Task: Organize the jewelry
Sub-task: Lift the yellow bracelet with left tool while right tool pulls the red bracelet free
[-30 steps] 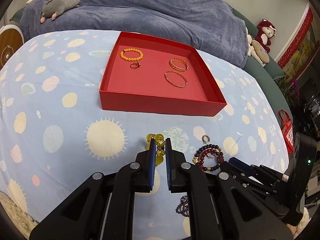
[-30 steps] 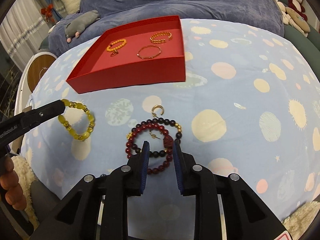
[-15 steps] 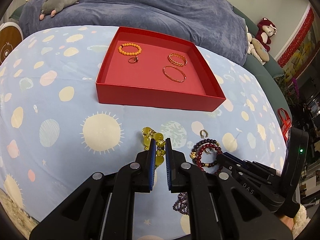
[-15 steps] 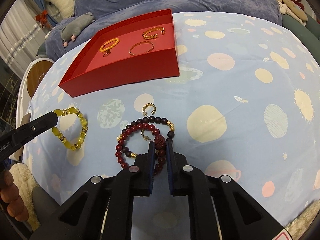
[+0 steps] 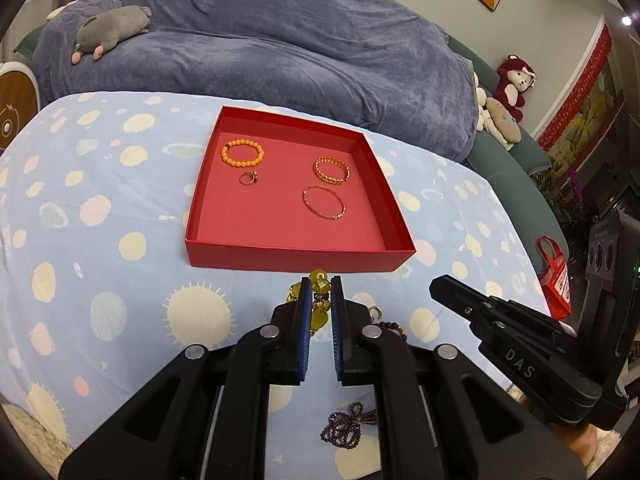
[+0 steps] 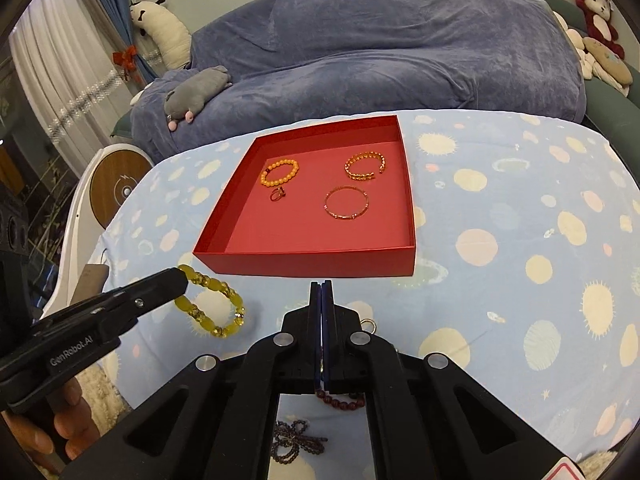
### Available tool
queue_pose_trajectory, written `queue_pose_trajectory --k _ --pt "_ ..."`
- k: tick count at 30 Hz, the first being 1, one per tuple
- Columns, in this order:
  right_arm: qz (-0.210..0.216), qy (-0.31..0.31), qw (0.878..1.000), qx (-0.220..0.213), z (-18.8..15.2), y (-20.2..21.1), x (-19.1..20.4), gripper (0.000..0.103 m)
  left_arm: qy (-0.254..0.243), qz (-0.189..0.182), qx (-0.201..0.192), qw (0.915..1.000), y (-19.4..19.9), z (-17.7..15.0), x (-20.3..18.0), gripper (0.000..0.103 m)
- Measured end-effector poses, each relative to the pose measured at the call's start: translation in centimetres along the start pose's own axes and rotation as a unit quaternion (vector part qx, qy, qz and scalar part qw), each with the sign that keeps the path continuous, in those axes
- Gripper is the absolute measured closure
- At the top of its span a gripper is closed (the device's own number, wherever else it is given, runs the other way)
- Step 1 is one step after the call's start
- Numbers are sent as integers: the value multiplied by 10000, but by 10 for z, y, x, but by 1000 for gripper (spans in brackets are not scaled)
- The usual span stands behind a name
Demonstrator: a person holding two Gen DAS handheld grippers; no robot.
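Beyond both raised bracelets, bare tablecloth (image 6: 500, 300) fronts the red tray's (image 6: 312, 264) near wall.

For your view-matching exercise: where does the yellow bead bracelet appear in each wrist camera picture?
Left wrist view: yellow bead bracelet low centre, pinched between the left gripper fingers.
Right wrist view: lower left, hanging from that gripper's tip.
Shared landmark: red tray just beyond it.

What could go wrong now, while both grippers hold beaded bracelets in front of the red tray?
1. The yellow bracelet hangs from the left gripper by a few beads, so it may slip.
2. The dark red bracelet dangles under the shut right gripper and might catch the red tray front wall.
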State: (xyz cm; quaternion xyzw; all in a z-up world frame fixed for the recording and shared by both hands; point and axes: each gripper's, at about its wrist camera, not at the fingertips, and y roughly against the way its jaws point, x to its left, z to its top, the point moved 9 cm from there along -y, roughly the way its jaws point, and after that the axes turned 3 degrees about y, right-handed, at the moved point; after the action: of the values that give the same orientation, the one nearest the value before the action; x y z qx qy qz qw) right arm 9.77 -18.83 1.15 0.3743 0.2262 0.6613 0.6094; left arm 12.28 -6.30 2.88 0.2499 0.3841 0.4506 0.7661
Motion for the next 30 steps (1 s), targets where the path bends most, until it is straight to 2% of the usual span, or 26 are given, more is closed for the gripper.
queue_pose_trajectory --k 2,4,6,10,19,20,22,28,30 --pt "-142 111 9998 118 -6 -6 -3 102 -1 18 -26 10000 0 2 1 94" --pt "-246 217 9990 309 -19 -16 -7 89 12 34 4 10000 -1 0 4 94" --pt "-310 236 9980 497 -35 -27 -13 84 26 55 58 10000 -5 -4 6 94" --pt "-362 216 9956 833 -62 -47 -21 79 64 80 208 9997 -12 -15 9 94" --pt "-295 137 9944 1008 -76 -67 -27 79 77 111 385 9992 -23 -28 11 94" --pt "-300 142 9947 973 -76 -68 -27 80 82 115 390 9991 -24 -28 11 94" --pt "-265 127 9946 993 -76 -68 -26 90 98 118 396 9991 -24 -28 11 94" --pt "-53 -67 9976 684 -59 -44 -21 91 119 52 314 9994 -19 -21 8 94" --pt "83 -137 9984 536 -47 -33 -15 95 108 5 269 9996 -15 -16 5 94"
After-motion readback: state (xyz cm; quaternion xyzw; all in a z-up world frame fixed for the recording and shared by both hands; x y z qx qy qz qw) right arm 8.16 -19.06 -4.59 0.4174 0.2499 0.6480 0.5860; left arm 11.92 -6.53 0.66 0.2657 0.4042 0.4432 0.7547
